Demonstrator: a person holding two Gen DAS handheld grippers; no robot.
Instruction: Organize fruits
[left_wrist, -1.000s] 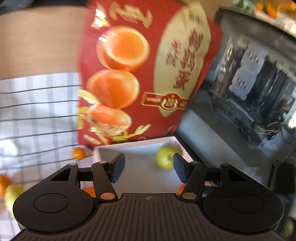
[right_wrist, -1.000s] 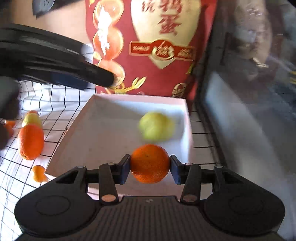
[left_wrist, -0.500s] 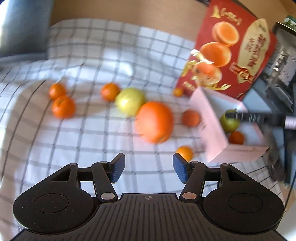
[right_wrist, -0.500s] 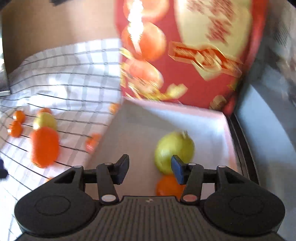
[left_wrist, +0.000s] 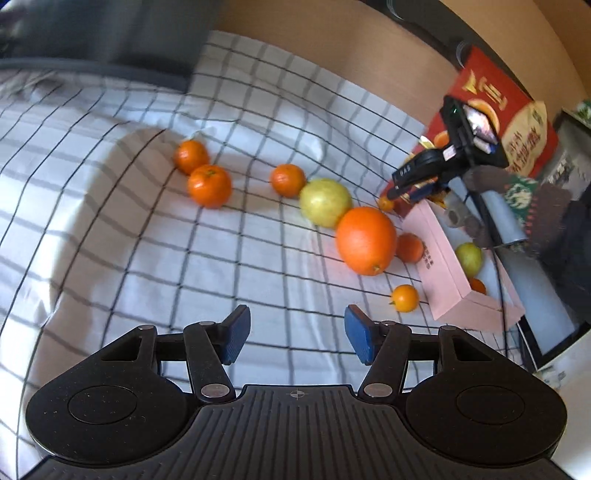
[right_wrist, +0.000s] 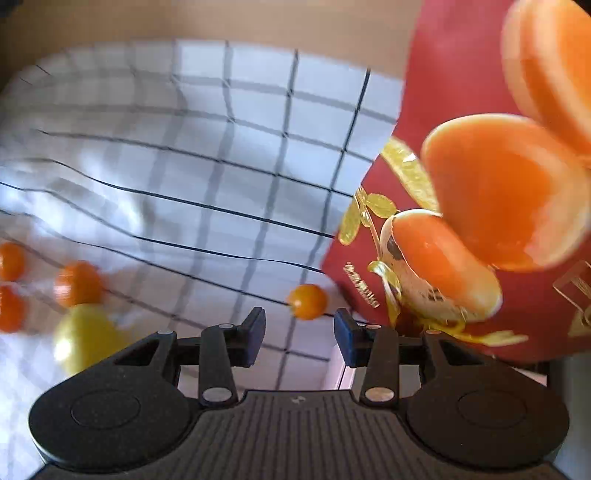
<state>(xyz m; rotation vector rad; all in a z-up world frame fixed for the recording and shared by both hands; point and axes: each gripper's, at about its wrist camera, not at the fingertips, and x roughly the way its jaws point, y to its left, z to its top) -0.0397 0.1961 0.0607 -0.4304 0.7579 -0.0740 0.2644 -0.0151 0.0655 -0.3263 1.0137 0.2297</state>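
Released since a second ago: small orange (left_wrist: 477, 286), now in pink box (left_wrist: 443, 258), right of frame. Right gripper (right_wrist: 299, 334): empty, closing. Left gripper (left_wrist: 295, 334): wide, empty. Large orange (left_wrist: 365, 240): centre-right, on checked cloth (left_wrist: 110, 240).

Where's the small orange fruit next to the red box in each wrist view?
Left wrist: small orange fruit at right of middle, at the red box's lower corner, below the right gripper.
Right wrist: low centre, just beyond the fingers.
Shared landmark: the red box.
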